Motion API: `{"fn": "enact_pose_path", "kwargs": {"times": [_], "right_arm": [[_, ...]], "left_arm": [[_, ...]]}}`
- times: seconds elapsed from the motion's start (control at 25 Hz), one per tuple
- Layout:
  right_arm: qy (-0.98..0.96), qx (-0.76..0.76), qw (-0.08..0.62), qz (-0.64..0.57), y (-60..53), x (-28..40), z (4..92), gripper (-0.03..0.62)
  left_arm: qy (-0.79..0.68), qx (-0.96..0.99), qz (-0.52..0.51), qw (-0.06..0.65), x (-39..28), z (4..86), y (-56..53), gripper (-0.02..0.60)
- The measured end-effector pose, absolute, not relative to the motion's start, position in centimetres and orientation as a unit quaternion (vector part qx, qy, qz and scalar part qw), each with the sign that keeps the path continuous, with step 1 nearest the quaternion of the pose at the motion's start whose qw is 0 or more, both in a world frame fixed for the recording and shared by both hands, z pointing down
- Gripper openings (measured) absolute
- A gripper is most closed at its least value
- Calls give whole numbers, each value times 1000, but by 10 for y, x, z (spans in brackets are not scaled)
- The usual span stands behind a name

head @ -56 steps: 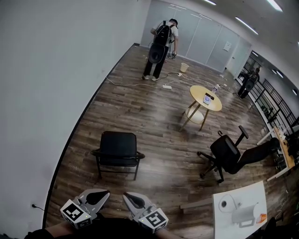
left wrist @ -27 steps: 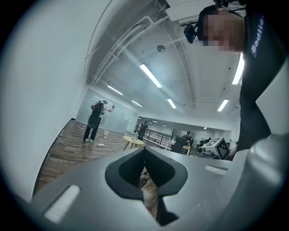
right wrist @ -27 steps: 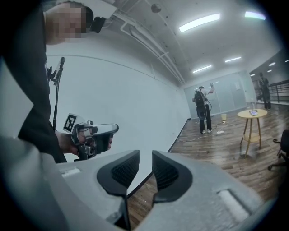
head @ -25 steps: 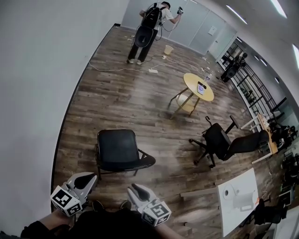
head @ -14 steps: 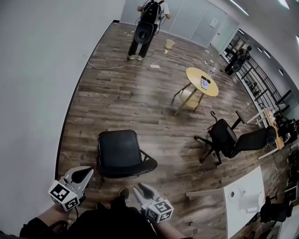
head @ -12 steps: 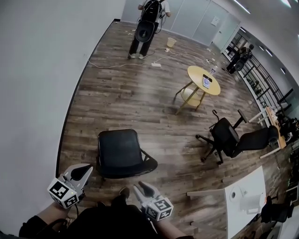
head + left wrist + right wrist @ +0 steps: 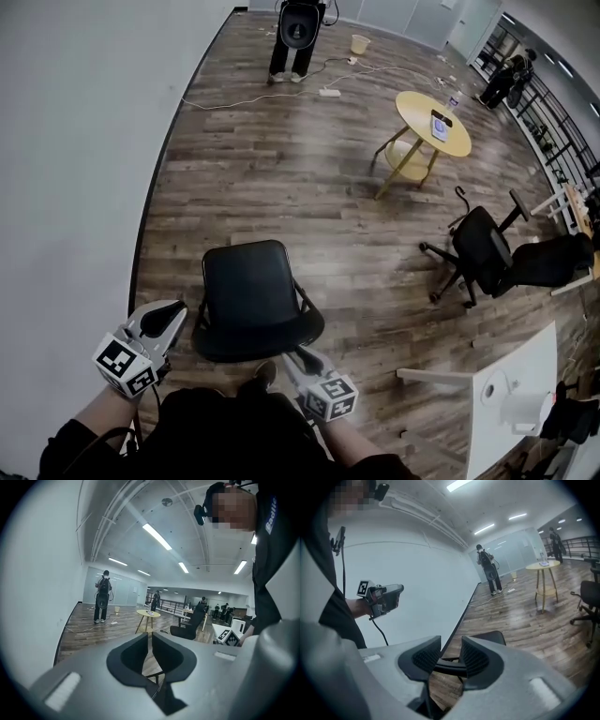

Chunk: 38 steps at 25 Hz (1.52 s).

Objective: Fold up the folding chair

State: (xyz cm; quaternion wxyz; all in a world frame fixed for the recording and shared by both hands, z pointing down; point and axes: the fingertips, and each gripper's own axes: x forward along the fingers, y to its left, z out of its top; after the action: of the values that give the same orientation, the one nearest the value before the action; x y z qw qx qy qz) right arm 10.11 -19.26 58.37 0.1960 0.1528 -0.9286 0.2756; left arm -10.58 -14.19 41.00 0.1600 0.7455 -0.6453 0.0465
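Observation:
The black folding chair (image 7: 253, 300) stands unfolded on the wood floor, right in front of me. My left gripper (image 7: 175, 310) hovers just off the chair's left side, apart from it. Its jaws have just been opening and now show a narrow gap with nothing between them; in the left gripper view (image 7: 150, 637) only floor and a chair leg (image 7: 155, 675) show through. My right gripper (image 7: 299, 356) is at the seat's front right rim. Its jaws (image 7: 451, 645) have just been opening too. The dark seat rim (image 7: 449, 667) lies across the gap just beyond the pads, which do not press on it.
A white wall (image 7: 66, 141) runs along the left. A round yellow table (image 7: 433, 124), a black office chair (image 7: 487, 248) and a white table (image 7: 506, 394) stand to the right. A person (image 7: 300, 23) stands far ahead near a floor cable (image 7: 244, 98).
I have come closer to the chair, which now fills more of the head view. Both grippers moved forward; the right one dropped to the seat's front rim.

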Motion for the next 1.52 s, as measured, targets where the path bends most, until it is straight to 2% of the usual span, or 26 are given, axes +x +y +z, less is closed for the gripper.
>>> {"fn": "enact_pose_path", "kwargs": {"times": [0.48,0.84,1.0,1.28,1.52], "right_arm": [[-909,198,213,300,-196,96,595,138],[-836,360,213,355,-204,100,615,152],[-768,459,204,397,-205,126,627,161],[-710,508,216,437,-186,135,652,179],[-671,513,212,491,-184,145,676,202]], "left_arm": [[-601,775,49,187,-128,435,-195,66],[-516,828,66,211,-196,487,-248,117],[-479,842,91,231,-230,522,-270,177],[-444,839,157,273,-268,608,-295,283],[-426,826,205,306,-266,682,-310,317]]}}
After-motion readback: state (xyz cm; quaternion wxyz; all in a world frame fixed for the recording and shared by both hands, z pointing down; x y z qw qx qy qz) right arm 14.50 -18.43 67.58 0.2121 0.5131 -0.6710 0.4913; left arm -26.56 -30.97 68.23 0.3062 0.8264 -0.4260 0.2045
